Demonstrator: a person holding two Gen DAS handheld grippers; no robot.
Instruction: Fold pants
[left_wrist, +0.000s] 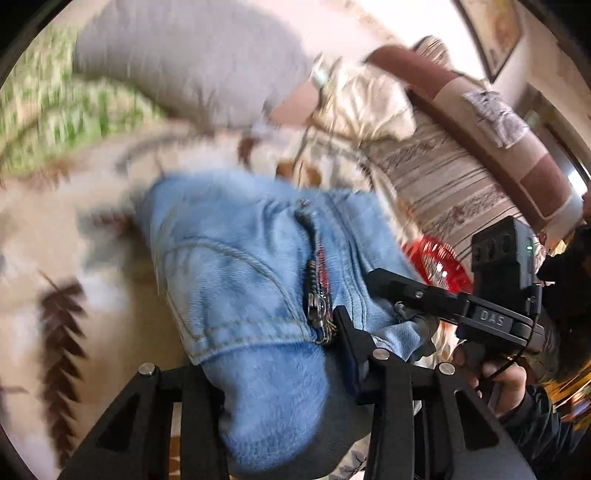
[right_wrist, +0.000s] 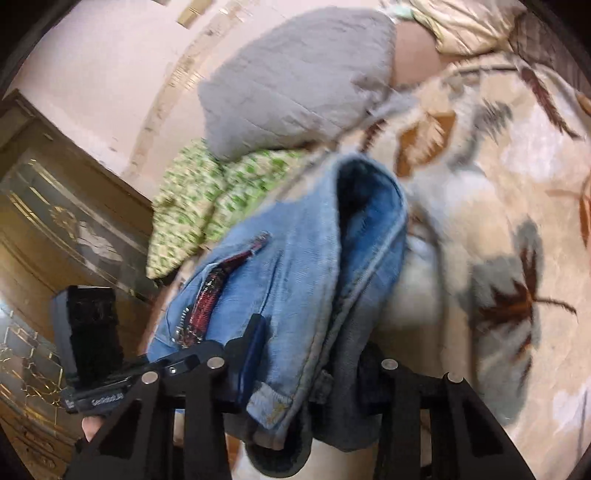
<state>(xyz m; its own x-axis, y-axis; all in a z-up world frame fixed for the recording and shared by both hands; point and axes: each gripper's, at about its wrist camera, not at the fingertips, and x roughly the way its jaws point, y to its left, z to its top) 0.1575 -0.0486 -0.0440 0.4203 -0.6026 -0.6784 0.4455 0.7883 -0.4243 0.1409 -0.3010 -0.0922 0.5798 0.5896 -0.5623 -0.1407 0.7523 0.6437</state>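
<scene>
Light blue jeans (left_wrist: 240, 266) hang bunched above a cream leaf-patterned blanket (left_wrist: 44, 236), waistband end near the cameras, open zipper (left_wrist: 317, 295) showing. My left gripper (left_wrist: 273, 369) is shut on the waistband denim. In the left wrist view the right gripper (left_wrist: 410, 306) grips the waistband's other side from the right. In the right wrist view the jeans (right_wrist: 295, 280) drape over my right gripper (right_wrist: 306, 373), which is shut on the folded waistband. The left gripper (right_wrist: 207, 354) shows at lower left, holding the fly edge. The picture is motion-blurred.
A grey pillow (left_wrist: 192, 59) and green patterned bedding (left_wrist: 66, 110) lie at the far side of the bed. A striped sofa (left_wrist: 461, 173) and a red basket (left_wrist: 439, 266) are to the right. A wooden cabinet (right_wrist: 55, 229) stands to the left.
</scene>
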